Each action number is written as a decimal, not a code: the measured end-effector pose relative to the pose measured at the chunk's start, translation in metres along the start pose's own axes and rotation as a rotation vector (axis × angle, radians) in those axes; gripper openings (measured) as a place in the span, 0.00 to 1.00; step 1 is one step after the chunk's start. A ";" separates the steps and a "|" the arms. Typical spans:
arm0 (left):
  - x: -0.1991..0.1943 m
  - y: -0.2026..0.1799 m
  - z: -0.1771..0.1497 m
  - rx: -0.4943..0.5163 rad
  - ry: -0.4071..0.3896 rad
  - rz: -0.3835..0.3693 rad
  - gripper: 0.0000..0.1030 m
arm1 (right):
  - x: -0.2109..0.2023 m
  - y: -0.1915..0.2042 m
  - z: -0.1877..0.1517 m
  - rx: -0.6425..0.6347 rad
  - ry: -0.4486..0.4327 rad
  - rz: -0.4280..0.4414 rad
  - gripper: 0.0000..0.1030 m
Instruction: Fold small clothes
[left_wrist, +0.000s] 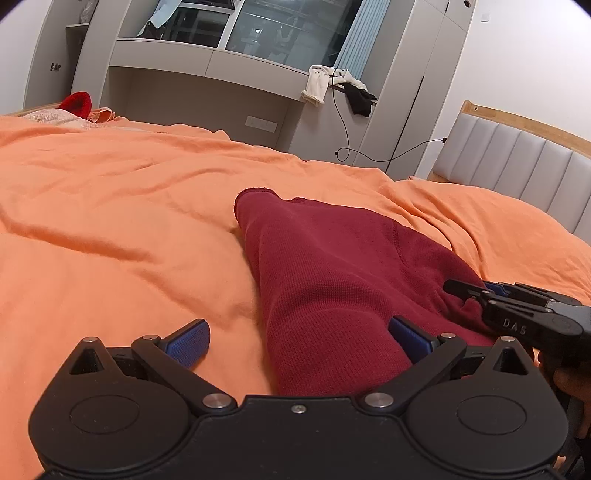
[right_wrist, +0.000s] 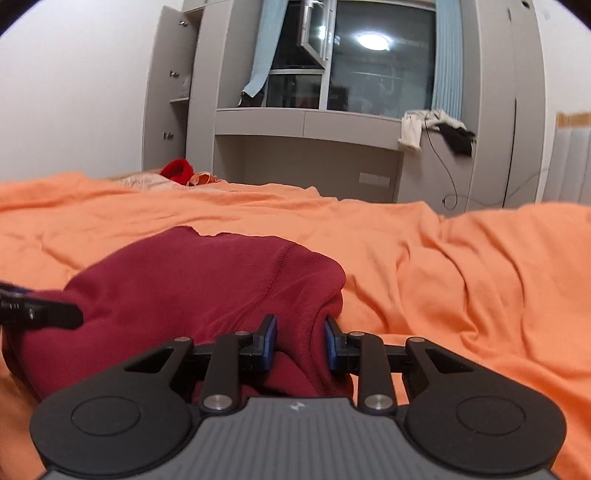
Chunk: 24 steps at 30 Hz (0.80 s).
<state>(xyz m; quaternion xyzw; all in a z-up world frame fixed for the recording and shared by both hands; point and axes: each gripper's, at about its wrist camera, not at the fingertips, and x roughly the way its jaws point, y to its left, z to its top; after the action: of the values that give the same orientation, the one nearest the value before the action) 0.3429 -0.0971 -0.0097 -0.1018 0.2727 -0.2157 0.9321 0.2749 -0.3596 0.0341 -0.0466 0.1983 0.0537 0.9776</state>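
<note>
A dark red knitted garment (left_wrist: 332, 266) lies bunched on the orange bed cover (left_wrist: 110, 221). My left gripper (left_wrist: 299, 341) stands open at the garment's near end. Its left pad is over bare cover, and its right pad (left_wrist: 410, 338) rests against the cloth without pinching it. My right gripper (left_wrist: 467, 297) comes in from the right at the garment's side edge. In the right wrist view the garment (right_wrist: 203, 280) fills the middle, and my right gripper (right_wrist: 300, 341) has its blue pads pressed on a thick fold of the hem. A finger of my left gripper (right_wrist: 44, 314) shows at the left edge.
A padded headboard (left_wrist: 517, 166) borders the bed at the right. Beyond the bed stands a grey cabinet with a nook (left_wrist: 207, 96), with clothes (left_wrist: 317, 83) and a hanging cable (left_wrist: 343, 125) on its ledge. A bright red item (left_wrist: 77, 103) lies at the far left of the bed.
</note>
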 end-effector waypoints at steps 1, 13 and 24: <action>0.000 0.000 0.000 0.000 0.000 0.000 1.00 | 0.000 -0.002 0.001 0.015 0.006 0.006 0.29; -0.001 0.001 0.001 -0.019 0.010 0.001 1.00 | 0.019 -0.080 -0.021 0.554 0.138 0.190 0.52; -0.001 -0.003 0.005 -0.020 0.021 0.027 1.00 | 0.030 -0.110 -0.043 0.767 0.126 0.341 0.75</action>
<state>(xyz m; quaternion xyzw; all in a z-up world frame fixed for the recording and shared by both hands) 0.3434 -0.0991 -0.0041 -0.1053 0.2862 -0.2014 0.9308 0.2996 -0.4706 -0.0094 0.3508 0.2681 0.1343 0.8871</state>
